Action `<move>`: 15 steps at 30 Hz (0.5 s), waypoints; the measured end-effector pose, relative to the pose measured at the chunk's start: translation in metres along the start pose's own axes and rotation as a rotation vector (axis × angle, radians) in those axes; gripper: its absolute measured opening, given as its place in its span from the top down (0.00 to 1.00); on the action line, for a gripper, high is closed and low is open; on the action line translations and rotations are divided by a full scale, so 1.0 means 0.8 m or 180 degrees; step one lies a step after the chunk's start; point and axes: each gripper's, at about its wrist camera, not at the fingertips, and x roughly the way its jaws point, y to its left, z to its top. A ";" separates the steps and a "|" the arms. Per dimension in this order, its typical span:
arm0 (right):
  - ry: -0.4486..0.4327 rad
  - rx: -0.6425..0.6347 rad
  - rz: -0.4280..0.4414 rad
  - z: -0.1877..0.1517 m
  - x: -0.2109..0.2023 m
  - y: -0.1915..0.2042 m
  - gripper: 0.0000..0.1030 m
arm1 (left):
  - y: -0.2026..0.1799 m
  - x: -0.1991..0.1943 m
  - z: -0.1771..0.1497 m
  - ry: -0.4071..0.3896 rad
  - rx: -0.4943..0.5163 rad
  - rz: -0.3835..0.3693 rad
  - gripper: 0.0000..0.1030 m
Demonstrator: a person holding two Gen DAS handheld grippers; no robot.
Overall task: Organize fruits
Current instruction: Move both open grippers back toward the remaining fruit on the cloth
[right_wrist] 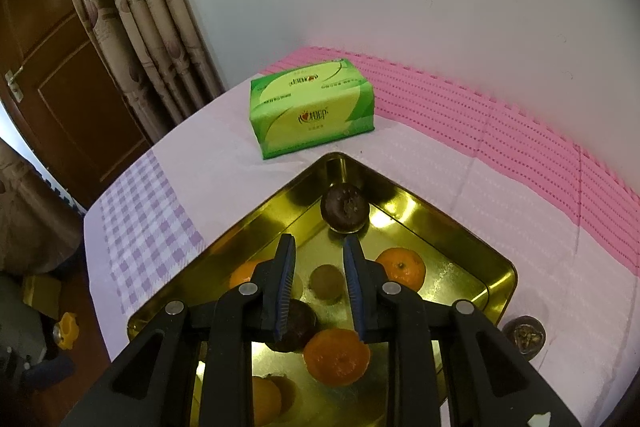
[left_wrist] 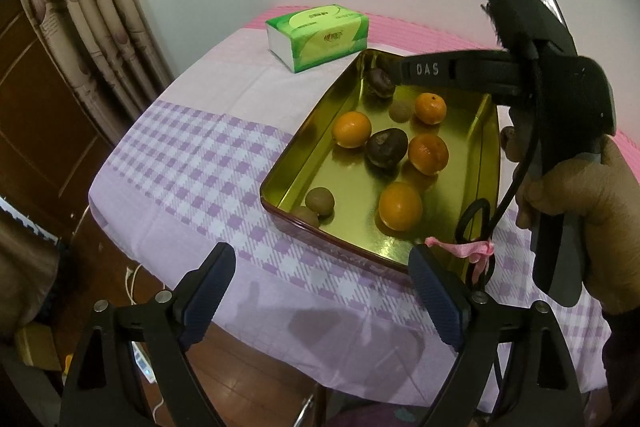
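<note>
We see a table draped in a pale lilac cloth with a purple check band across it, and a strip of pink ribbed mat along the far edge where it meets a plain white wall. At the upper left of both views hang beige patterned curtains, with a brown wooden door left of them; wood flooring shows at the bottom of the left wrist view.

A green tissue pack sits toward the top centre of the cloth, just beyond the far corner of a gold metal tray. In the tray lie four oranges, two dark wrinkled fruits and small brown round ones (three that we can count). One more dark fruit rests on the cloth outside the tray, at the lower right of the right wrist view.

Our left gripper hovers at the bottom of its frame over the table's near edge, jaws spread wide and holding nothing. Our right gripper hangs above the tray, its jaws parted narrowly and empty, with a small brown fruit seen between them on the tray floor below.
</note>
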 end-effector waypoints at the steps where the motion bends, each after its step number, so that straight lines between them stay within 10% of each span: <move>1: -0.0020 0.0017 0.0005 0.001 -0.002 -0.001 0.77 | 0.000 0.000 0.000 0.0003 0.0002 -0.0001 0.14; 15: -0.0395 0.0259 0.0092 -0.037 -0.092 -0.037 0.65 | -0.005 -0.001 -0.001 -0.0022 0.0075 0.0037 0.14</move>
